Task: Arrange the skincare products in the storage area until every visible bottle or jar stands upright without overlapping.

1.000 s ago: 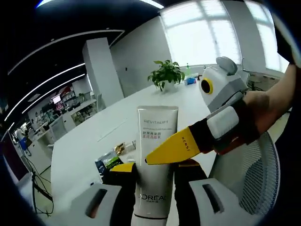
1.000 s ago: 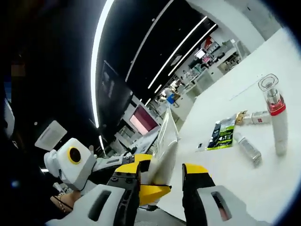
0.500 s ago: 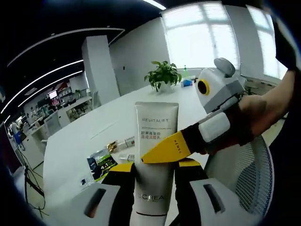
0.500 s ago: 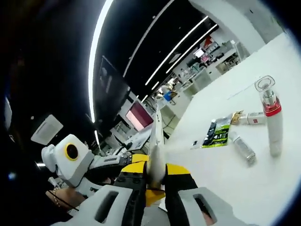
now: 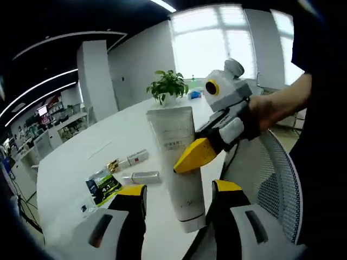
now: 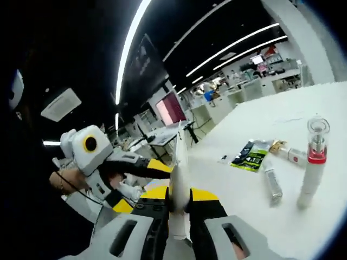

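Two tools are on the job, and the white tube [image 5: 181,162] sits between them in mid-air, well above the table [image 5: 70,173]. Nearest me, my right tool [image 6: 179,203] has its jaws pinched tight on the tube's flat edge, which I see edge-on as a thin white blade rising from between them. My left tool [image 5: 176,197] has its jaws spread wide, one on each side of the tube's lower end and apart from it, so the weight looks to be on the right side alone; in the left gripper view the right tool's yellow jaw crosses the tube's middle, with my hand [image 5: 265,111] behind it. I judge this a handover with the tube not yet stood up. Next I need to carry it down to a bare patch of table, cap end down and upright, and let go only once it stands. Farther out on the table, a white bottle with a red band and clear cap [image 6: 312,162] already stands upright. Just beside it a slim silver tube [image 6: 270,181] lies flat, then a green and black sachet [image 6: 250,157] and a small white box [image 5: 133,158], all lying down and near each other. Farthest away, a potted plant [image 5: 168,86] stands by the window.
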Tool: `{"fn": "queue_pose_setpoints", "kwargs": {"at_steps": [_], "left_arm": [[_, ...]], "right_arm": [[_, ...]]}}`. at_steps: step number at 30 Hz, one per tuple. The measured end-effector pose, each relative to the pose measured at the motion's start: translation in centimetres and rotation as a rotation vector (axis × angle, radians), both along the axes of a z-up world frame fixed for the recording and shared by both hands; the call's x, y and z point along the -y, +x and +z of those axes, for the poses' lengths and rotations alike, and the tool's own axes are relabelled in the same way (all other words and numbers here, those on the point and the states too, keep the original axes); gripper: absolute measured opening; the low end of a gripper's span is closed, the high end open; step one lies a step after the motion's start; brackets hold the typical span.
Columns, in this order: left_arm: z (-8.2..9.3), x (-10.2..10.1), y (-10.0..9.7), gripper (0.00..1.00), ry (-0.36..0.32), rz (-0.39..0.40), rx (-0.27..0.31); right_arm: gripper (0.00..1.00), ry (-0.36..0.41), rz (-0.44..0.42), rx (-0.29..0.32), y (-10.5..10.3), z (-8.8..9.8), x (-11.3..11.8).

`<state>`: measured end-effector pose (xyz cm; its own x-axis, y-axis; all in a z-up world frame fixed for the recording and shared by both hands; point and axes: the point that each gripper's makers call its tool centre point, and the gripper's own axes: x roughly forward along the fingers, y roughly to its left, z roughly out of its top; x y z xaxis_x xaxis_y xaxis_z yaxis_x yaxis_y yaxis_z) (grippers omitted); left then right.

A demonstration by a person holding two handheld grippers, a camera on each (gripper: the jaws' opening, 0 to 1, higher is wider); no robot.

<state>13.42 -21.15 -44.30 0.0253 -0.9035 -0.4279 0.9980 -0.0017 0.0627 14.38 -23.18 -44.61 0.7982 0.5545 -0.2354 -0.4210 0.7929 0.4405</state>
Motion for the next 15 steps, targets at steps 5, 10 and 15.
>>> {"fn": "queue_pose_setpoints", "kwargs": {"at_steps": [5,10,15], "left_arm": [[2.9,-0.2,-0.6,0.46,-0.130,-0.068,-0.214],[3.0,-0.6,-0.3,0.39,-0.091,-0.102,-0.198],[2.8,-0.7,-1.1,0.31,-0.065,-0.148,-0.192]], "right_arm": [[0.02,-0.161,0.217,0.028,-1.6,-0.3,-2.2],[0.02,-0.216,0.347,0.037,-2.5,-0.9,-3.8],[0.02,-0.309,0.444,0.047,-3.0,-2.2,-4.8]]}}
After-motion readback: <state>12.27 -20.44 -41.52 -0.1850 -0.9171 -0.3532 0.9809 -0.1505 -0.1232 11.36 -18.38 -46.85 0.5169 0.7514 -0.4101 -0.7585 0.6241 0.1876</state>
